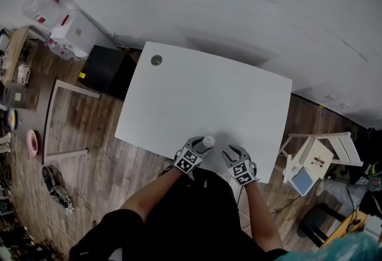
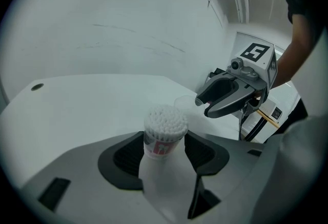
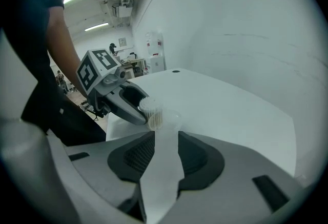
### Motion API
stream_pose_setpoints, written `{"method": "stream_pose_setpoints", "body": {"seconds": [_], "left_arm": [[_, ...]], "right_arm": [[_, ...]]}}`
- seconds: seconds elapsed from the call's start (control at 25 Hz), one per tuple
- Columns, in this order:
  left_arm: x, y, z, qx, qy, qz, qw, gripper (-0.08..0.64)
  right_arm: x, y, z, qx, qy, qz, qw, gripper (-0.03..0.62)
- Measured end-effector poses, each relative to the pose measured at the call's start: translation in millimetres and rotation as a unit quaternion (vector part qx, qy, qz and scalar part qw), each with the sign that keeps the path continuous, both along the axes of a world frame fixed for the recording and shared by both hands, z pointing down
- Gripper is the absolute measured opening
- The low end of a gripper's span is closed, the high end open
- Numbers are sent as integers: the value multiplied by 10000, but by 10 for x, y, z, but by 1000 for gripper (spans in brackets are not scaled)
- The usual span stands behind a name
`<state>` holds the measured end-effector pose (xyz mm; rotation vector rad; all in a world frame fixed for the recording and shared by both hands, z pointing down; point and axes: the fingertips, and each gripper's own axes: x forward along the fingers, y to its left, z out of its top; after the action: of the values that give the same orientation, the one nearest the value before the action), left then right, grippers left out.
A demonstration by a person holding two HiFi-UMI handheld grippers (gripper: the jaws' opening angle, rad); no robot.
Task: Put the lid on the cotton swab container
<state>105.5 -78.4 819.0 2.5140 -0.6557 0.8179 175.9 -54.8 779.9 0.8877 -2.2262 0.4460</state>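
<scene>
Near the front edge of the white surface (image 1: 209,92), two grippers meet at the cotton swab container (image 1: 208,141).
Head view: the left gripper (image 1: 200,144) and right gripper (image 1: 232,150) sit side by side. Left gripper view: its fingers squeeze the container, and the swabs are bare on top. Right gripper view: its fingers stand wide apart and hold nothing. The clear lid (image 3: 172,115) is just beside the container.

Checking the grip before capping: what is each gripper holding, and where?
Left gripper clamps the clear round cotton swab container by its lower body; right gripper is open, holding nothing.
</scene>
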Motion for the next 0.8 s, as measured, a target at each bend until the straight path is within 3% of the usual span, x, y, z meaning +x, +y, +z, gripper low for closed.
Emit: {"method": "stream_pose_setpoints", "body": {"seconds": [0.28,0.52,0.8], "left_arm": [[-49,13,100,5,-16,-19,10000,255],[-100,-11,66,-25,-95,35,9999,254],[-102,-9,103,-10,-34,40,10000,252]], "right_arm": [[-68,-32,67,161,357,-541,9978,135],[-85,-87,-27,200,152,-383,9989,135],[-138,-109,-207,355,-149,-546,9978,133]]}}
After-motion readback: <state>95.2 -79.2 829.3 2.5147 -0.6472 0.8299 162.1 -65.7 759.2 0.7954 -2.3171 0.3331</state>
